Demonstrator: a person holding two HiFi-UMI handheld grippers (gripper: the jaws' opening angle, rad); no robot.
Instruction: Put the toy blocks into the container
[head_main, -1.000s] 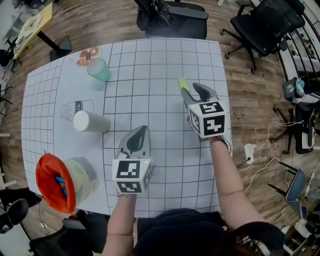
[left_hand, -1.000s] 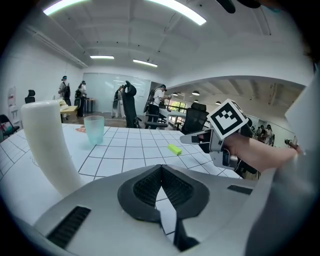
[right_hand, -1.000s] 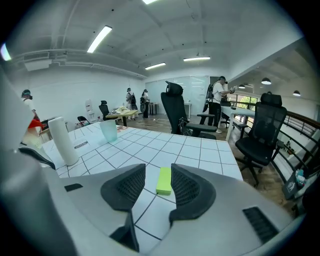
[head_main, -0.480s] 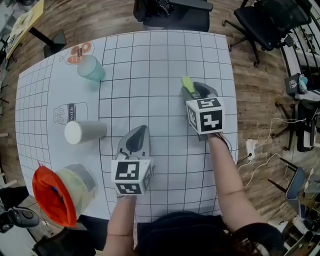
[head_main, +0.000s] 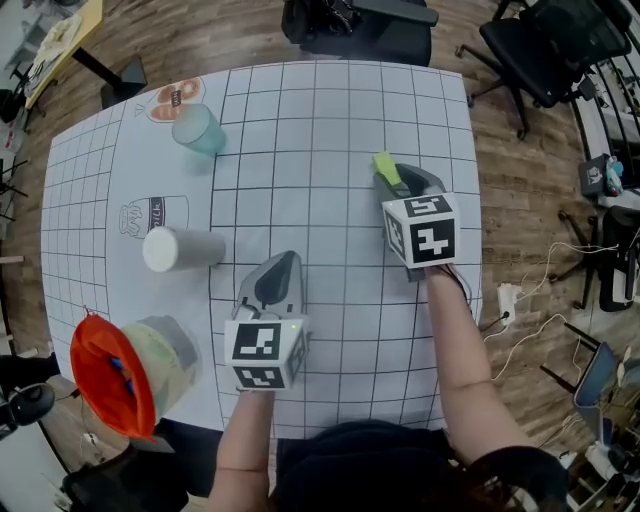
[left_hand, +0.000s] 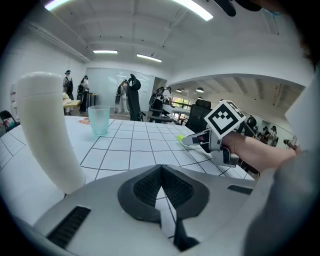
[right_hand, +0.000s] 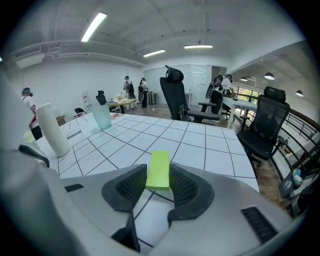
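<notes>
A lime-green block (right_hand: 159, 167) lies flat on the gridded table between the pads of my right gripper (right_hand: 159, 179), whose jaws are closing and touch both its long sides. From the head view its far end (head_main: 385, 166) sticks out past the right gripper (head_main: 395, 182). My left gripper (head_main: 281, 272) rests near the table's front middle, shut and empty (left_hand: 161, 172). The container (head_main: 160, 362), a clear jar with an orange mouth, lies at the front left corner with a blue block (head_main: 120, 373) inside.
A white cylinder (head_main: 180, 248) stands left of the left gripper and looms close in the left gripper view (left_hand: 50, 130). A teal cup (head_main: 198, 130) stands at the far left. Office chairs (head_main: 545, 45) stand beyond the table's far edge.
The right gripper has stayed at the green block, which still shows at its tips. The left gripper has kept its place. The head view has shifted slightly.
</notes>
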